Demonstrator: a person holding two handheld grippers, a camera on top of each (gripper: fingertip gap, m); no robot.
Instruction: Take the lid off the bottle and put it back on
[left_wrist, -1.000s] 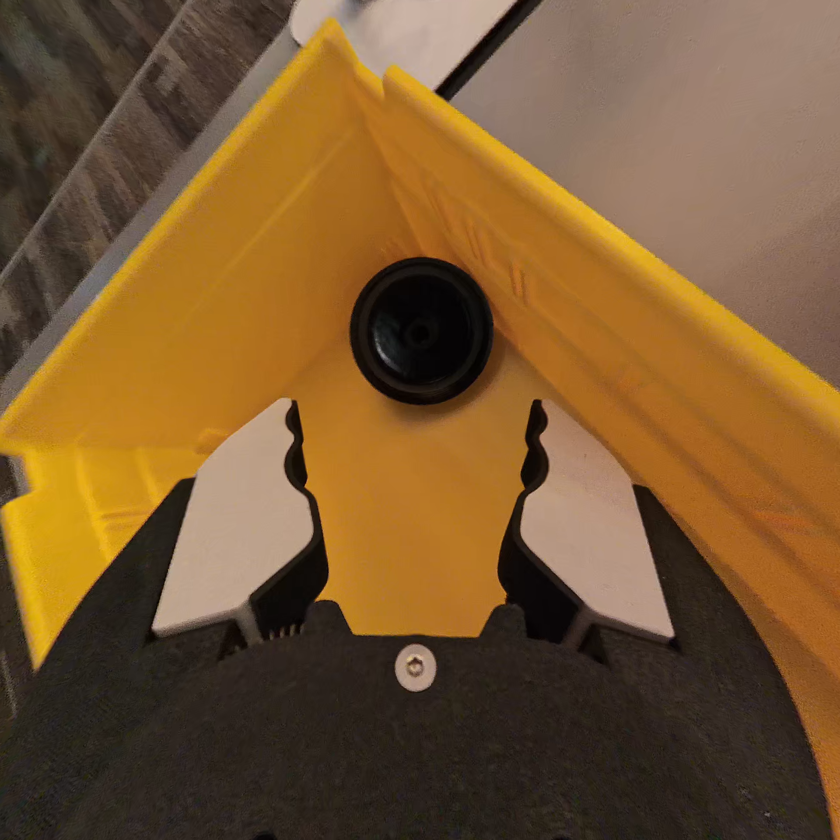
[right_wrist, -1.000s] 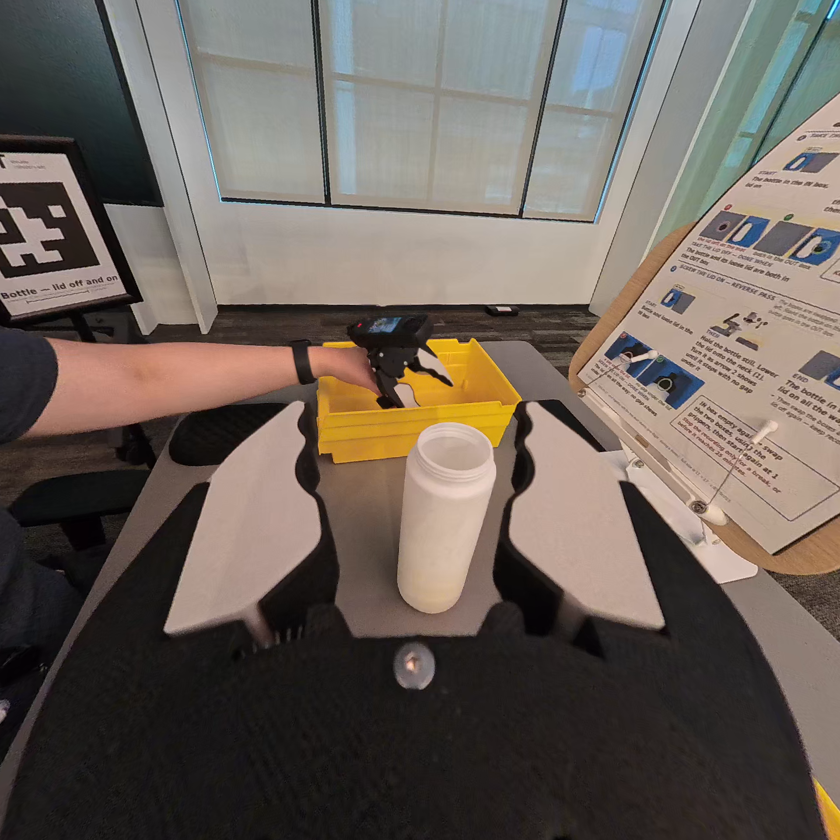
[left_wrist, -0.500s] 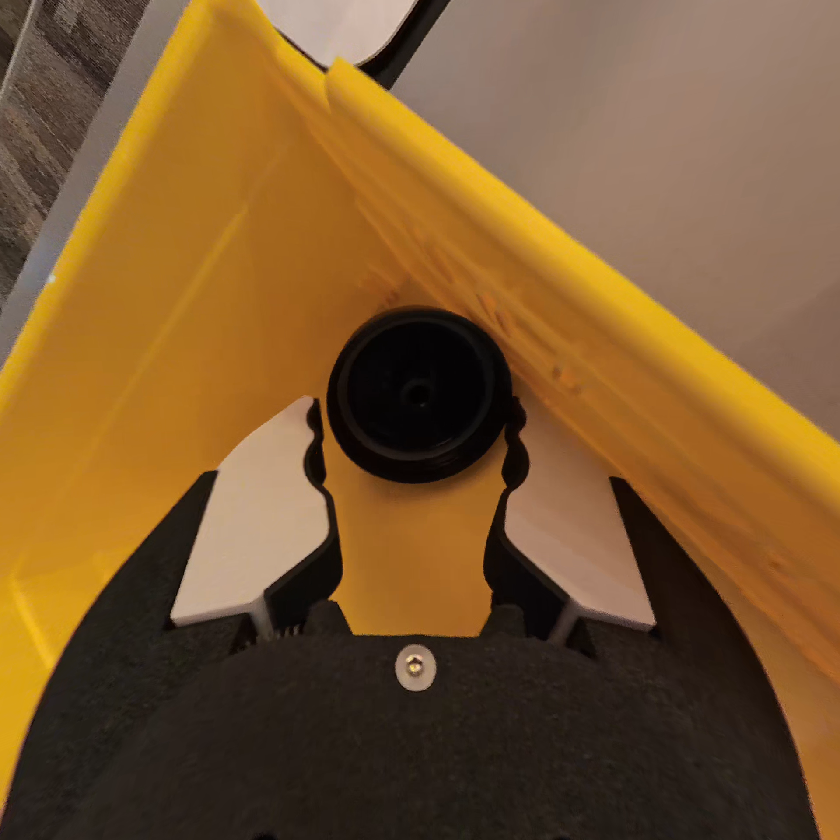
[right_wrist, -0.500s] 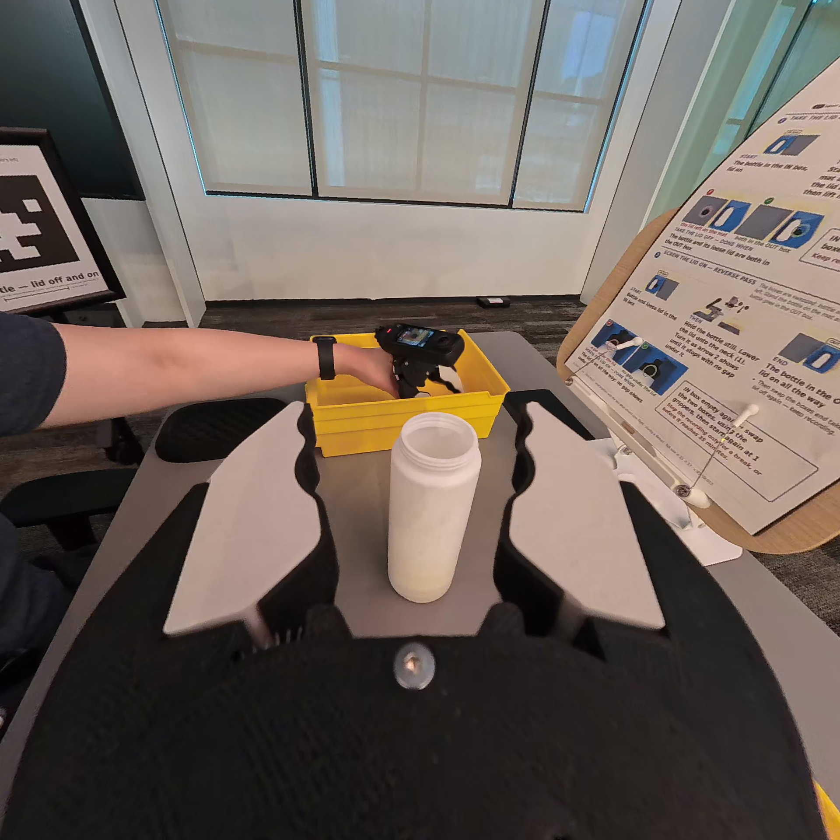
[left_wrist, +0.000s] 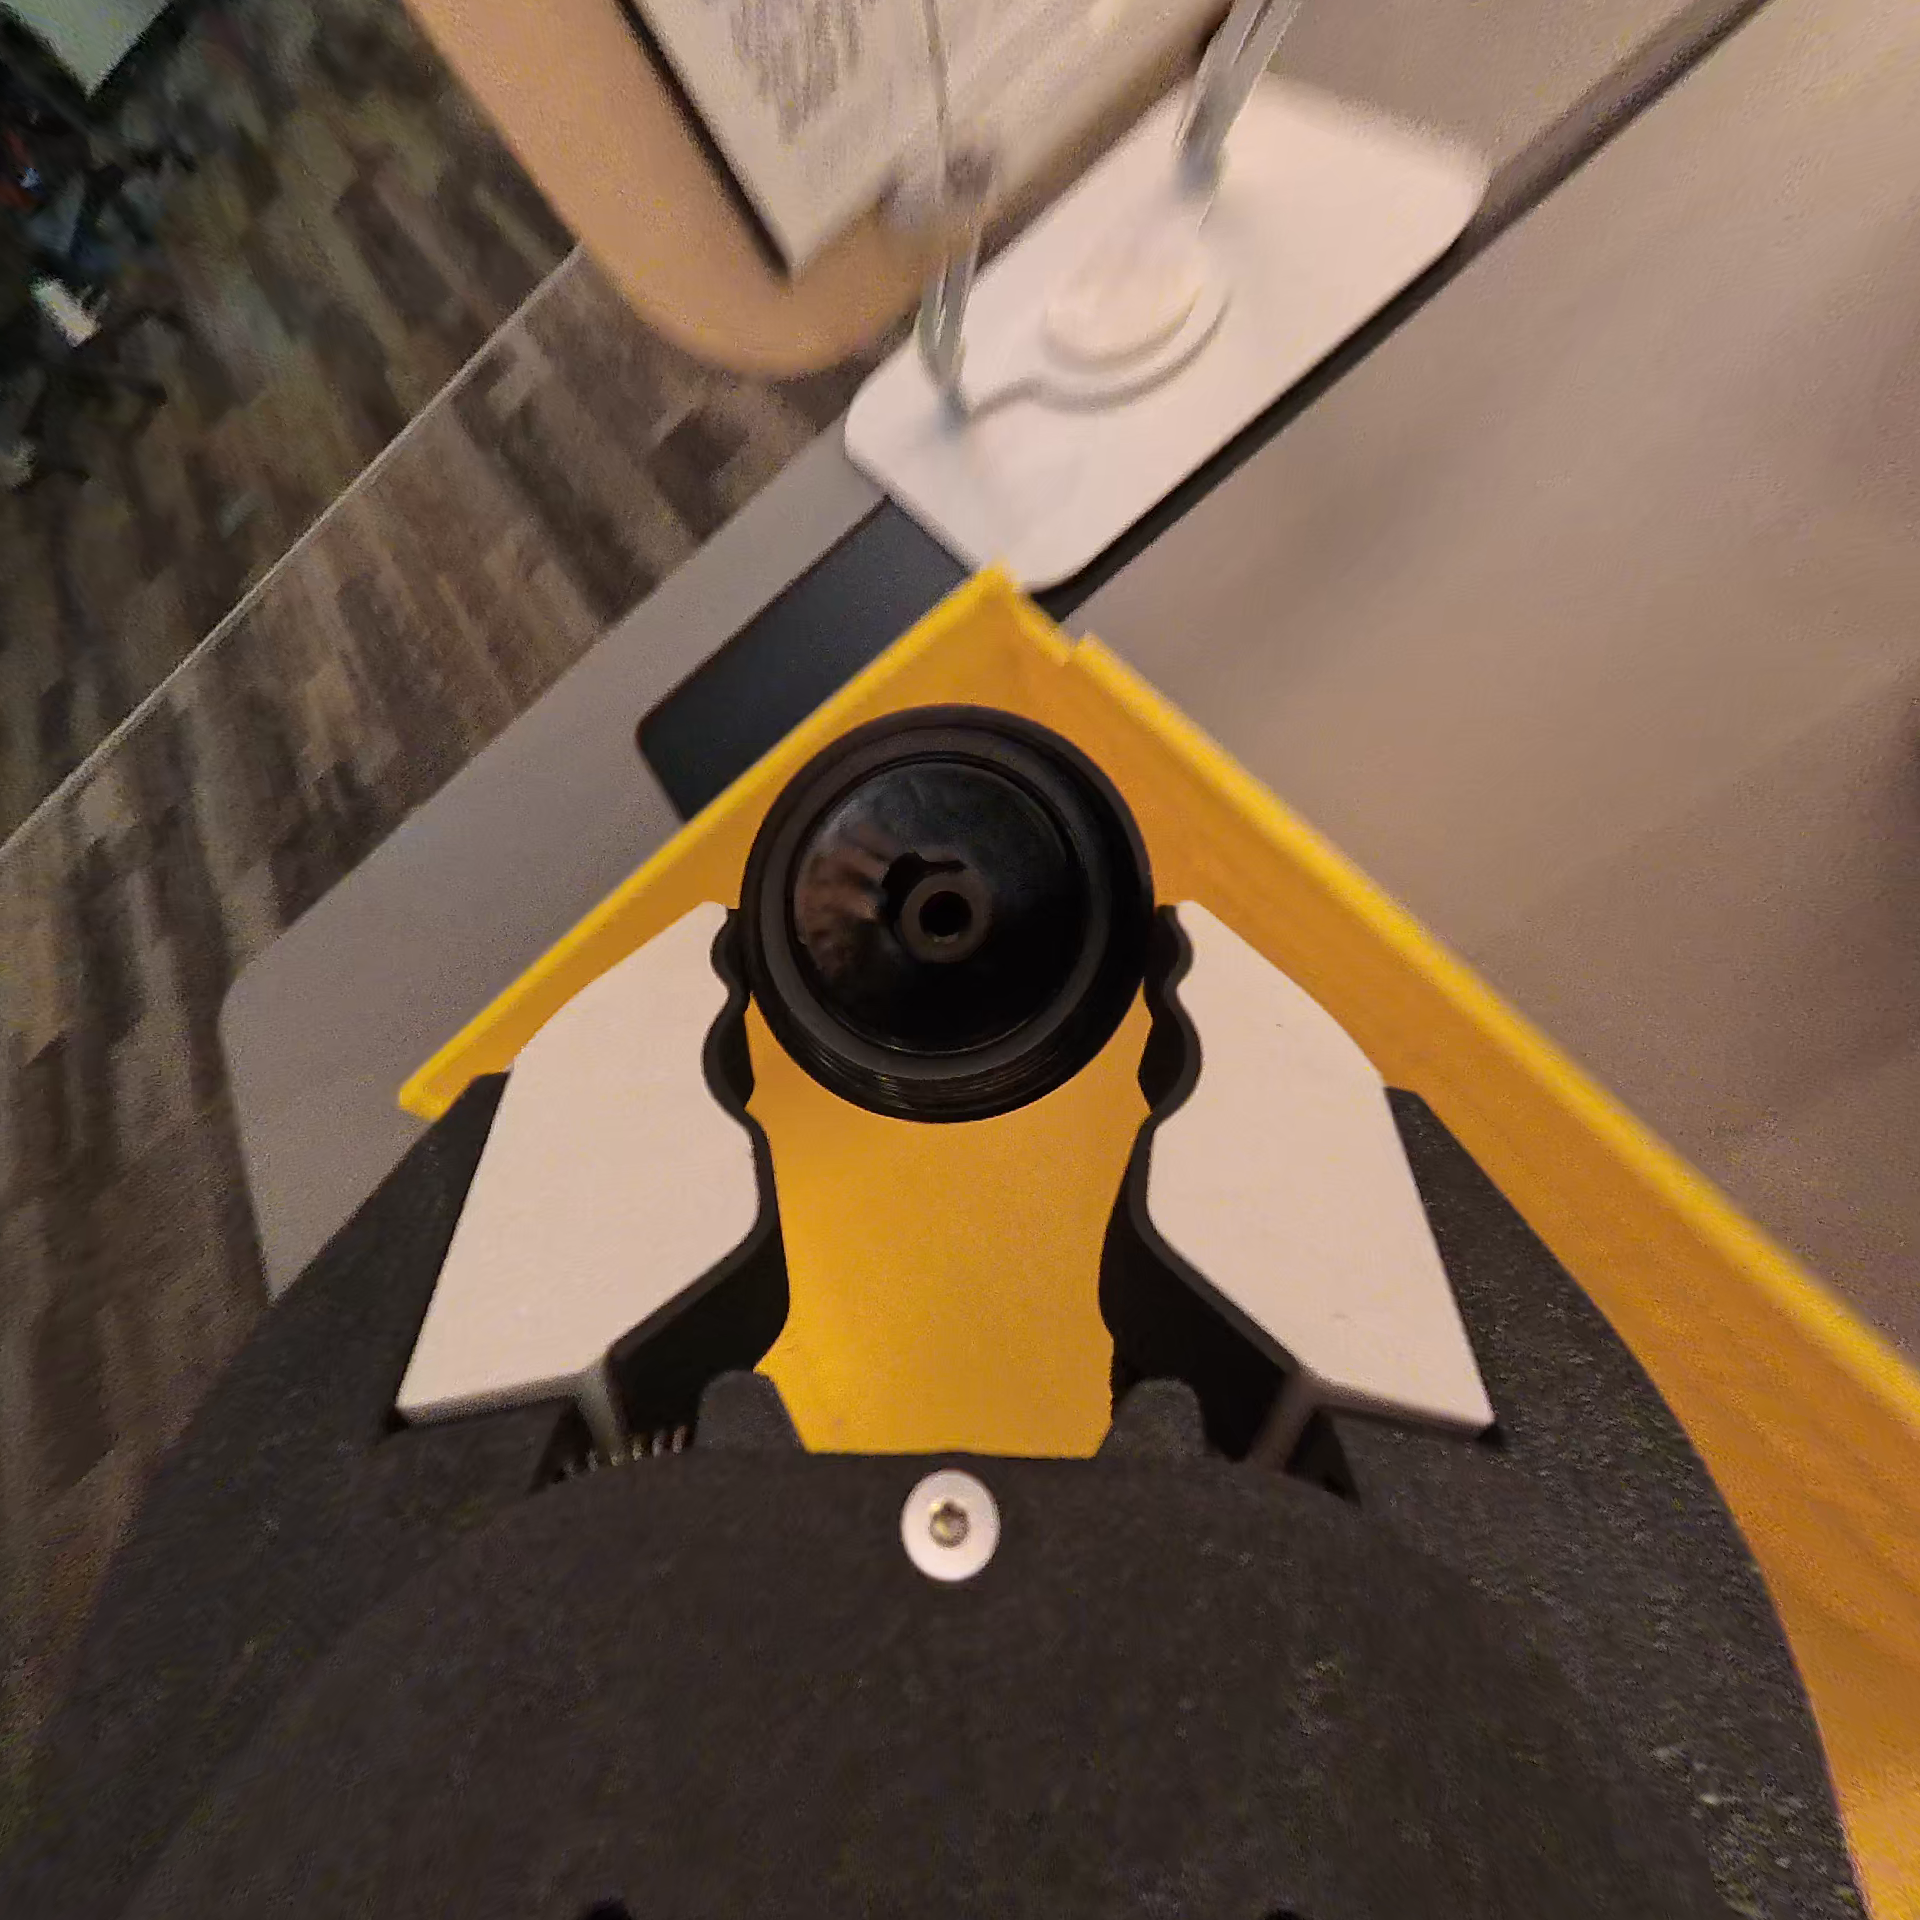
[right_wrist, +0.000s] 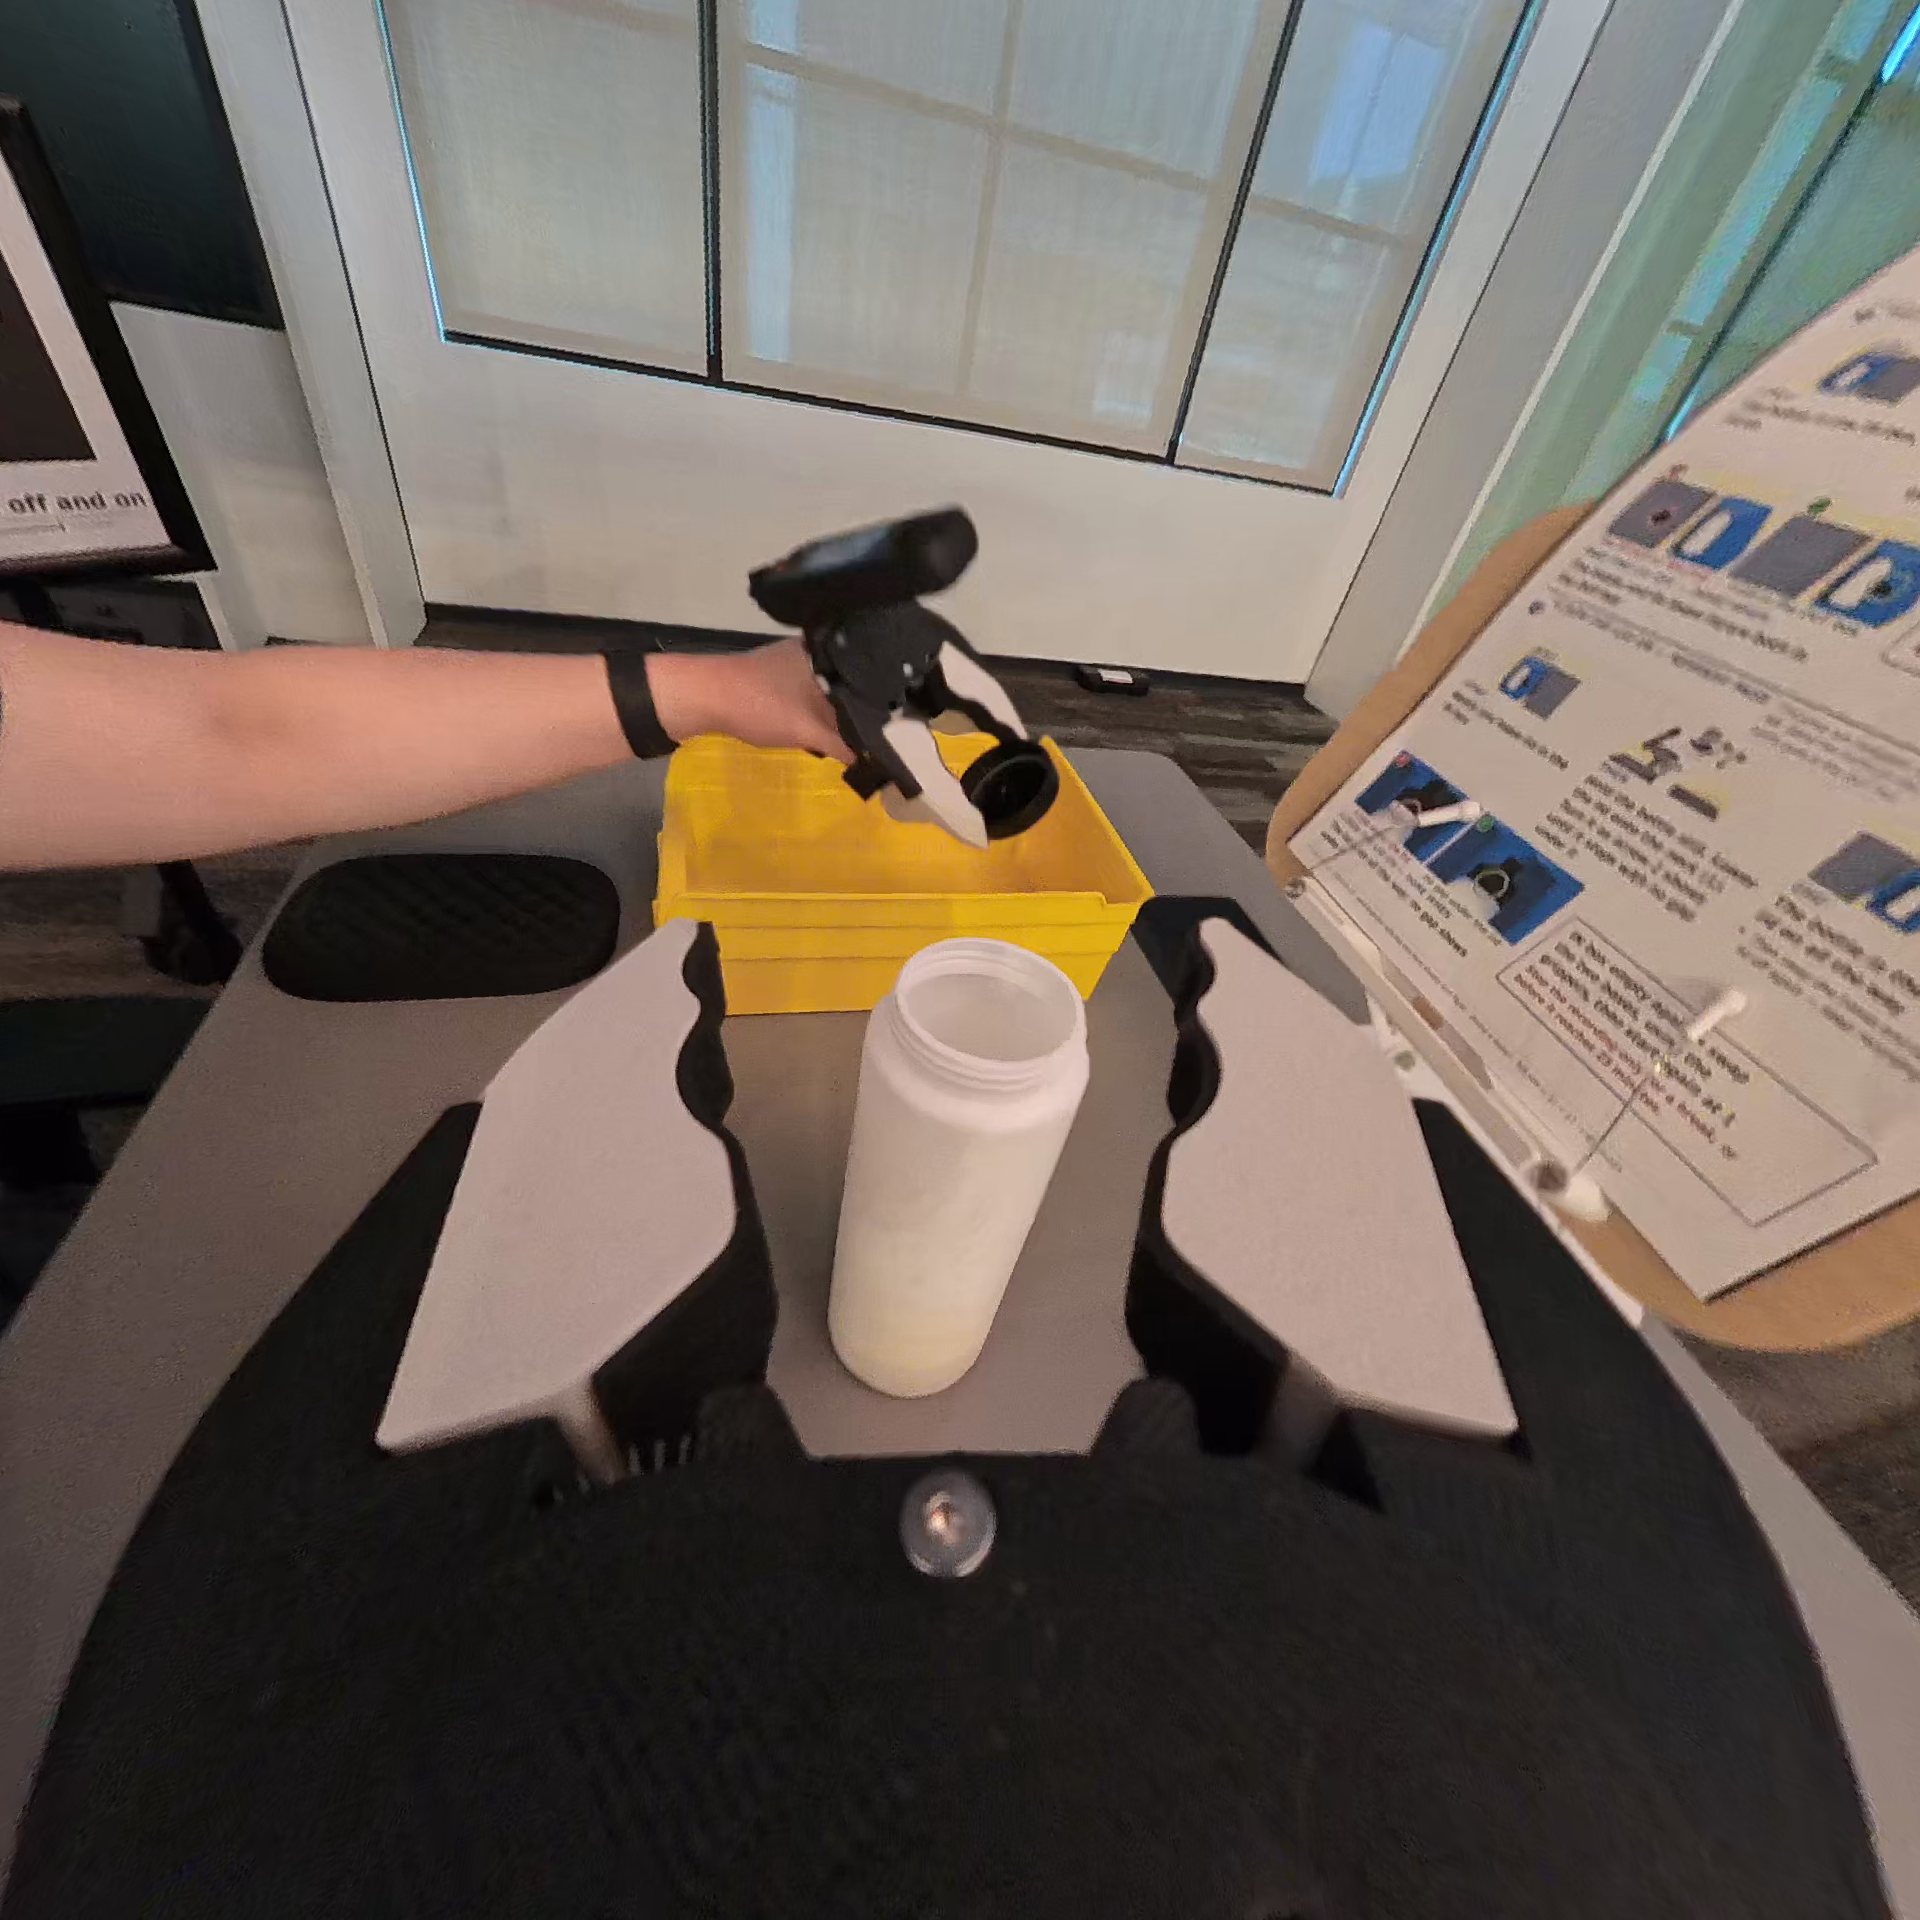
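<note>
Left wrist view. The left gripper (left_wrist: 943, 925) is clenched on the black lid (left_wrist: 943, 914), its 2 fingertips pressed against opposite sides of the rim. The lid's hollow underside faces the camera, so its axis runs roughly along the fingers. Behind it lies a corner of the yellow bin (left_wrist: 1351, 935); the lid appears lifted off the bin floor. Beyond are the grey surface (left_wrist: 1558, 520) and the blurred white base of a stand (left_wrist: 1195, 343).

Right wrist view. The right gripper (right_wrist: 945, 1049) is released, its 2 jaws spread wide on either side of the white bottle (right_wrist: 951, 1174) without touching it. The bottle stands upright on the surface (right_wrist: 260, 1195), long axis vertical, threaded mouth uncapped. Farther off, a person's hand (right_wrist: 758, 696) holds the left gripper (right_wrist: 961, 784) above the yellow bin (right_wrist: 894, 914), with the lid (right_wrist: 1008, 790) tilted on edge. An instruction board (right_wrist: 1662, 831) leans at the right.

Governing relation (judged): the bottle mouth lies nearer the camera than the lid and lower, just in front of the bin. The lid must therefore travel toward the bottle and turn open side down, so that its axis matches the bottle's vertical axis. The right gripper is the nearer one for steadying the bottle.
</note>
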